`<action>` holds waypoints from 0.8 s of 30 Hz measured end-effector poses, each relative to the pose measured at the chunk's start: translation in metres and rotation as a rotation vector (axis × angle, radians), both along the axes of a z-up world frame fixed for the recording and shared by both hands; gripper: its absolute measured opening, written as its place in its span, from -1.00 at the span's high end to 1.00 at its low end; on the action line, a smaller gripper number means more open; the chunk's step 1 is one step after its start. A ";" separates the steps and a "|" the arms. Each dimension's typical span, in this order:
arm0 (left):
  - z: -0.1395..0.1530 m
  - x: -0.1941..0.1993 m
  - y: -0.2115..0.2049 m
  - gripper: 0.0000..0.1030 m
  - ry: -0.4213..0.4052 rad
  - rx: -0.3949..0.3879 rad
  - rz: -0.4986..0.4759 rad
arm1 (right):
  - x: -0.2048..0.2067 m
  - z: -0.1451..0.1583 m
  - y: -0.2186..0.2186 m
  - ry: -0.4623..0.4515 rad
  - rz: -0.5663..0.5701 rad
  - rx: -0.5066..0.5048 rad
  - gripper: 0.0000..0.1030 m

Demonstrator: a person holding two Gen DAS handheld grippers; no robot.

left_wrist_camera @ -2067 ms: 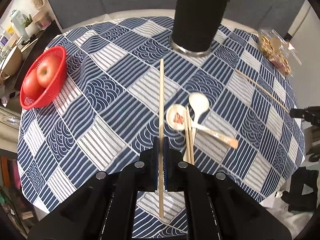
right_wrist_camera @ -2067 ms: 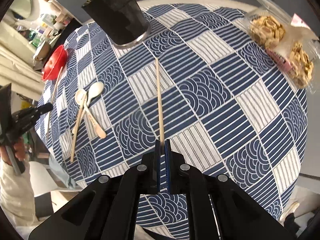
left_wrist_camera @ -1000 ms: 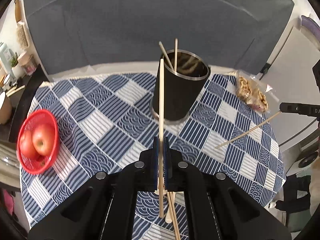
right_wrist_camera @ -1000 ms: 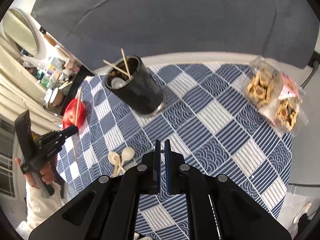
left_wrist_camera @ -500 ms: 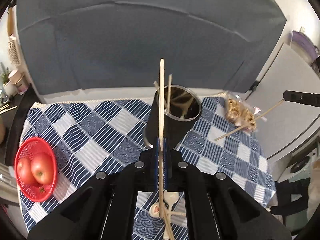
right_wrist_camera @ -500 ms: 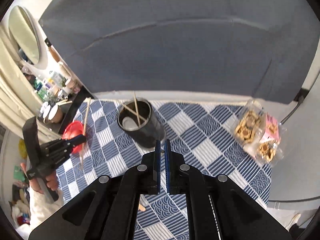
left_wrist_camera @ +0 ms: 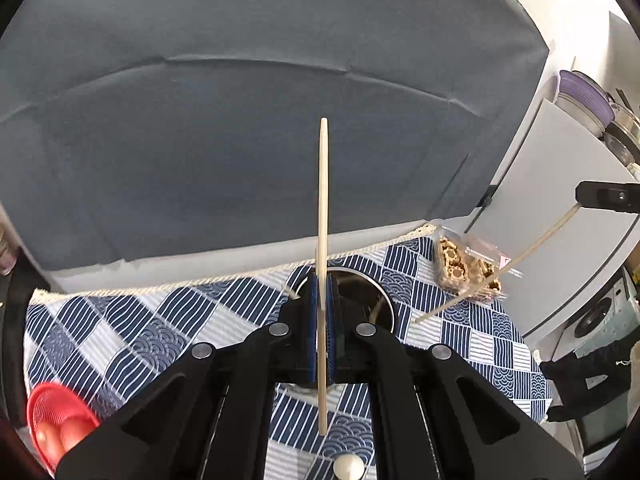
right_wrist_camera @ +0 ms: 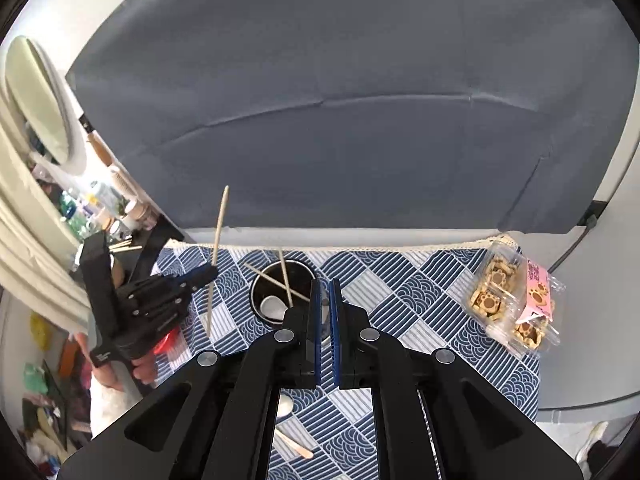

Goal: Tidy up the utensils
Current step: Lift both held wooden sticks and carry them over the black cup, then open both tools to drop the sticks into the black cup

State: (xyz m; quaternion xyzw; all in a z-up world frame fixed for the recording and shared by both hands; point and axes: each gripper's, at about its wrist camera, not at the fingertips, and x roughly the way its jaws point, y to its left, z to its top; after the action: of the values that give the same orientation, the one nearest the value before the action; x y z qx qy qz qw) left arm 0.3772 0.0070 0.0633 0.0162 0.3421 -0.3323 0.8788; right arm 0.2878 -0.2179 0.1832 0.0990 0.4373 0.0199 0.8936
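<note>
My left gripper is shut on a wooden chopstick that stands upright, held high above the table. The black utensil holder is just behind its fingers. The right wrist view shows the holder from above, with two chopsticks and a white spoon inside. My right gripper is shut on another chopstick, seen in the left wrist view slanting down from it toward the holder. In the right wrist view that chopstick is hidden between the pads. The left gripper also shows there, left of the holder.
The table has a blue and white patterned cloth. A clear box of biscuits lies at the right. A red basket with apples is at the left. White spoons lie on the cloth near me. A grey sofa back rises behind.
Both grippers have risen well above the table with their chopsticks and moved in over the black holder. The left chopstick now stands upright beside the holder's rim.
</note>
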 end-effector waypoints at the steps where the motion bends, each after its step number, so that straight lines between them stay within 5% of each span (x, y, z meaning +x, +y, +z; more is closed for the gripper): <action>1: 0.000 0.004 -0.002 0.91 0.003 -0.010 -0.007 | 0.003 0.002 0.004 0.002 0.001 -0.017 0.93; 13: -0.017 0.033 -0.029 0.91 -0.021 -0.098 -0.130 | 0.037 0.012 0.030 -0.003 0.034 -0.052 0.93; 24: -0.048 0.038 -0.045 0.91 -0.009 -0.109 -0.193 | 0.059 -0.017 0.036 0.042 0.049 -0.009 0.93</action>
State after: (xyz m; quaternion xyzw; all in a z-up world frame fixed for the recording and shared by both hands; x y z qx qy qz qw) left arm 0.4155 -0.0375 0.0151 0.0029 0.3165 -0.4334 0.8438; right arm 0.3467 -0.1820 0.1662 0.0847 0.4586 0.0377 0.8838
